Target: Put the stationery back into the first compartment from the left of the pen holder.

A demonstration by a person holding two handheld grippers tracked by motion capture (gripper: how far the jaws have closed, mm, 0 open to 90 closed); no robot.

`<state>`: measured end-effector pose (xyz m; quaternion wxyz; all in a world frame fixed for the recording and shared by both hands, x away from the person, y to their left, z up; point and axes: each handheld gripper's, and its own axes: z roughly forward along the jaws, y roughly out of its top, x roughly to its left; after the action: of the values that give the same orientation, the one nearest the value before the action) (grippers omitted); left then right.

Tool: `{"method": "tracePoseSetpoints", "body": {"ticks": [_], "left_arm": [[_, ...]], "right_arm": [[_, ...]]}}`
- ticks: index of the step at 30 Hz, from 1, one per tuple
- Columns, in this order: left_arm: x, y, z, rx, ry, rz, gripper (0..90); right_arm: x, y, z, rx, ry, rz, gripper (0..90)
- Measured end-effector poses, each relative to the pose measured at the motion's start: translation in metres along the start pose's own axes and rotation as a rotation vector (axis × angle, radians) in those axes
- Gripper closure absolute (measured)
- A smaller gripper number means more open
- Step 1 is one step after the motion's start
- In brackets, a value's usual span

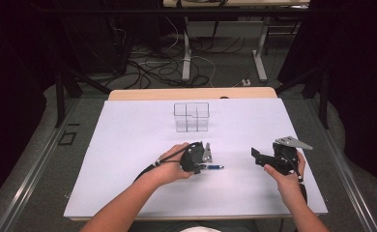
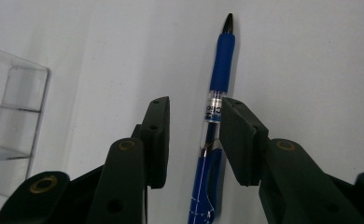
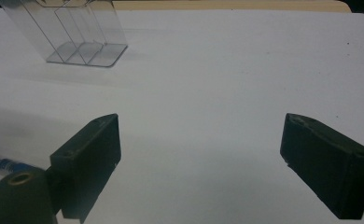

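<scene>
Pen [image 2: 216, 116] is the work item, but going big to small: white surface [image 1: 128, 159] first, then clear divided organizer [image 1: 192, 117] standing at far centre, well apart from the pen. Left claw [image 1: 202, 162] sits low over the pen at near centre, jaws released and straddling the barrel; right jaw looks to touch it, left jaw has a gap. Right claw [image 1: 256, 157] hovers at right, spread wide, holding nothing. Pen lies flat on the surface, tip pointing right. Progress: early, grasp not closed yet; lift and likely drop into organizer still left.
</scene>
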<state>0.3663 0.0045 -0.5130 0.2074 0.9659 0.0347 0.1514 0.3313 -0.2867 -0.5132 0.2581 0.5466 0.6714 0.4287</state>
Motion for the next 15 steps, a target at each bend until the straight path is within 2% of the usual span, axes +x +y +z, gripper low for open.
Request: {"method": "tracePoseSetpoints", "body": {"ticks": [15], "left_arm": [[-0.002,0.002,0.012,0.037,-0.029,0.002,67.2]], "right_arm": [[0.0,-0.001,0.001,0.005,0.001,0.006,11.9]]}}
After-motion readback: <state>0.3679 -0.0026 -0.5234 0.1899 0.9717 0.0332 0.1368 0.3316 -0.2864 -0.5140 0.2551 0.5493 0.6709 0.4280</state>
